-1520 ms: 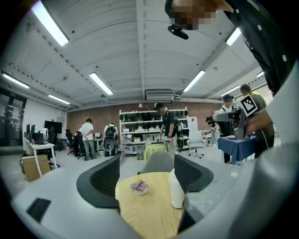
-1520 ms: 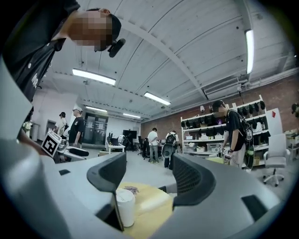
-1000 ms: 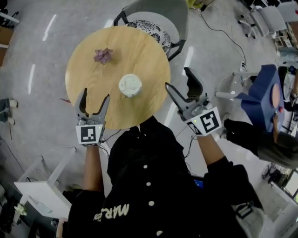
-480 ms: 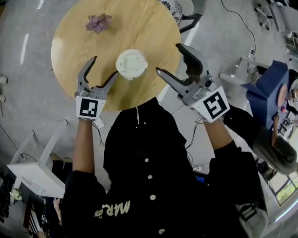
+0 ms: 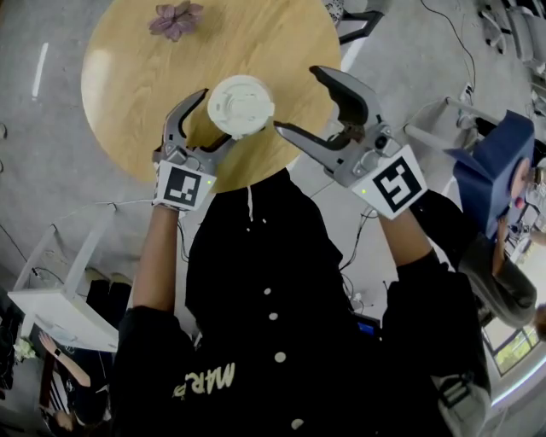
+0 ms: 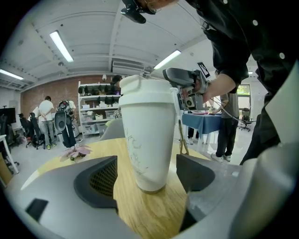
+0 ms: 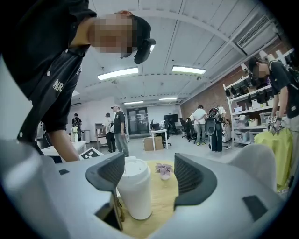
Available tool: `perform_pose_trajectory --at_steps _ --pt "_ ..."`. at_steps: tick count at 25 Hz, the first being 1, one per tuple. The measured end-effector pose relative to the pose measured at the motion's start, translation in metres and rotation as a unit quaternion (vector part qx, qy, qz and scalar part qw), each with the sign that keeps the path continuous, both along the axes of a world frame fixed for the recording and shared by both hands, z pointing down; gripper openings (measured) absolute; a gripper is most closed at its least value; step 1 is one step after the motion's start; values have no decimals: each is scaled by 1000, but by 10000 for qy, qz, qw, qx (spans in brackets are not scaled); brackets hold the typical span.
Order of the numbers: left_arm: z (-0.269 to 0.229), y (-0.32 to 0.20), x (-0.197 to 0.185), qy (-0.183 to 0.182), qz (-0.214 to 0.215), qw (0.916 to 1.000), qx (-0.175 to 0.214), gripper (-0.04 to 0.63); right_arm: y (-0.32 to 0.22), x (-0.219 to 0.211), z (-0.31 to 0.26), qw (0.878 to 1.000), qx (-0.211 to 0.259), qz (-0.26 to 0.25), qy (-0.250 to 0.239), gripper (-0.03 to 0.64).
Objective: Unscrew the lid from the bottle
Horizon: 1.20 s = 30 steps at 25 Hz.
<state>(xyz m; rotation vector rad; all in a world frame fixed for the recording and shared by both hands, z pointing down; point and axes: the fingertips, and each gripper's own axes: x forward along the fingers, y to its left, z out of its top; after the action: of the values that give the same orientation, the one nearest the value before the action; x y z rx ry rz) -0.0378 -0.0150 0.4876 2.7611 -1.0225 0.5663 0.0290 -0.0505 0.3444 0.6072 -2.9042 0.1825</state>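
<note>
A white bottle [image 6: 148, 140] stands upright on the round wooden desk [image 5: 128, 77], near the edge closest to the person, with its white lid [image 6: 147, 88] seated on top. In the head view only the lid's round top shows, since that camera looks almost straight down on it.

The left gripper [image 5: 215, 118] reaches in over the near edge of the desk, and the bottle's lower body stands between its two jaws. The jaws have just been opening and stand wide. In the left gripper view a strip of desk shows on each side between the dark pads [image 6: 99, 179] and the bottle's wall, so neither pad presses on it. Its marker cube [image 5: 183, 186] sits just off the desk's rim, at the end of the person's forearm.

The right gripper [image 5: 297, 100] is held at the bottle's right side, its jaws pointing towards the bottle and parted at a middling width, with nothing between them. In the right gripper view the bottle stands beyond the jaw tips, partly hidden behind the pad on that view's left. In the head view the nearer jaw tip comes close to the lid, but a gap shows — no contact. This gripper's marker cube [image 5: 394, 183] is off the desk, over the floor.

A small pink flower [image 5: 175, 17] sits on the far side of the desk, well apart from the bottle and both grippers. The person wears a dark buttoned top [image 5: 273, 282], seen from above.
</note>
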Motion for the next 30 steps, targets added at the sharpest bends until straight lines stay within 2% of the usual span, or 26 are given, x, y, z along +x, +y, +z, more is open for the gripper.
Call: perform_pose_trajectory --at_steps 8,11,14,16,21,25,27,30 --pt "5 -20 22 449 -286 9983 248 413 7 -17 10 9980 -41 -626 -30 340" --pt "9 -27 32 551 -147 9977 362 414 12 -25 17 9955 24 -945 34 354" --pt "13 -28 37 504 117 9970 575 411 16 -35 26 9919 117 -1259 128 378" --pt "12 -26 37 530 279 9958 687 379 18 -43 30 9895 121 -1426 184 401" --pt "11 -24 40 590 363 9950 717 376 24 -57 38 9845 70 -1738 227 449" --pt "10 -26 38 559 397 9951 719 376 27 -70 49 9792 107 -1992 360 453" --pt "9 -28 38 563 444 9947 739 376 26 -72 53 9751 159 -2165 446 418" --pt "11 -28 38 526 593 9947 660 376 25 -71 55 9688 171 -2435 425 422"
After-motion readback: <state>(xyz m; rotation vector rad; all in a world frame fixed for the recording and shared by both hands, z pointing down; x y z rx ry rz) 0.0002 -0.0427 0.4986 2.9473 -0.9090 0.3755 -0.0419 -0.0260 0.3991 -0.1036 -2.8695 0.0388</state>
